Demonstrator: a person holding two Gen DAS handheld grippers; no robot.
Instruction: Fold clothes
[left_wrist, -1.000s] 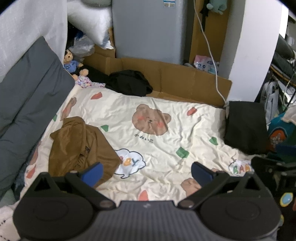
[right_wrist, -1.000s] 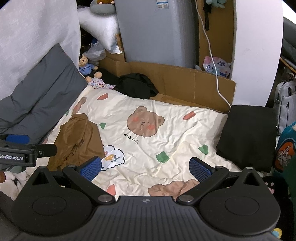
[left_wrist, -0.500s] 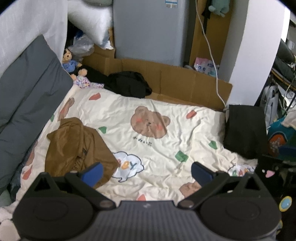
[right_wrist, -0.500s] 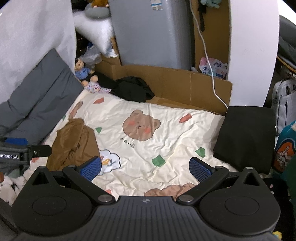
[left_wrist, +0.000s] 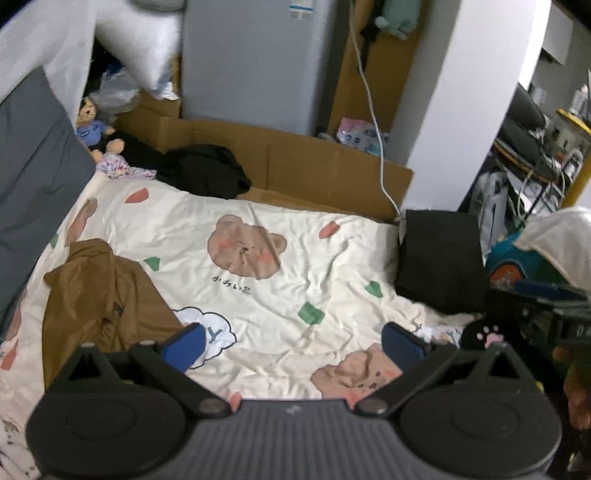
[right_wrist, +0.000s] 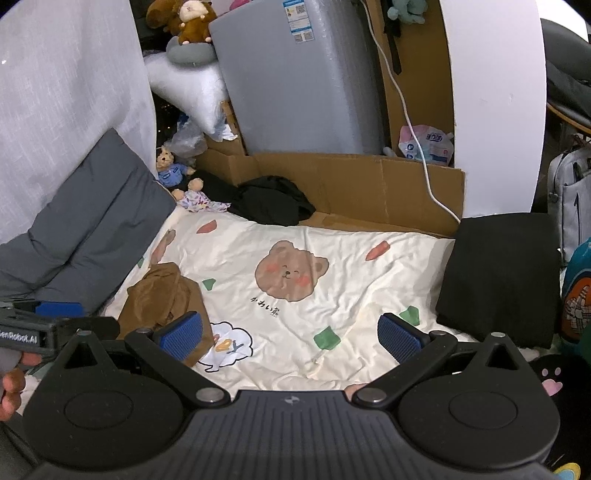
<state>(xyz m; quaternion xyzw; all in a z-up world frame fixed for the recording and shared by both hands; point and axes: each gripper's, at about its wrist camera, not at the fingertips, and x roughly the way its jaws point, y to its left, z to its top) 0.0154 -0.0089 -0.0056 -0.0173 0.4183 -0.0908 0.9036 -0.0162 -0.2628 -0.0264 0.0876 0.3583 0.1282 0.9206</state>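
**A:** Start with what's nearest you. What are your tools doing?

**B:** Your left gripper (left_wrist: 291, 345) hangs above the near edge of the bed sheet (left_wrist: 295, 258) with its blue pads spread wide and nothing between them. Your right gripper (right_wrist: 290, 334) is the same: jaws parted, empty, held over the sheet's near edge. In the right wrist view the left tool shows at the left edge, your fingers (right_wrist: 11, 384) just under it.

**A:** And the garment you're to fold?

**B:** The brown garment (left_wrist: 99, 299) lies crumpled on the left side of the sheet, close to the near edge and just beside the grey cushion (left_wrist: 33, 177). Neither gripper touches it. Its long axis runs from near to far, roughly along the sheet's left edge, with the narrower bunched end pointing away from you. In the right wrist view it sits just behind the left pad. I can't tell which end is the collar or hem.

**A:** Further out?

**B:** A bear print (right_wrist: 291, 271) marks the sheet's middle. A folded black garment (right_wrist: 498, 280) lies flat on the right edge. At the far edge a loose black garment (right_wrist: 273, 201) is heaped against the cardboard (right_wrist: 369, 184), with a small teddy bear (right_wrist: 171, 168) to its left.
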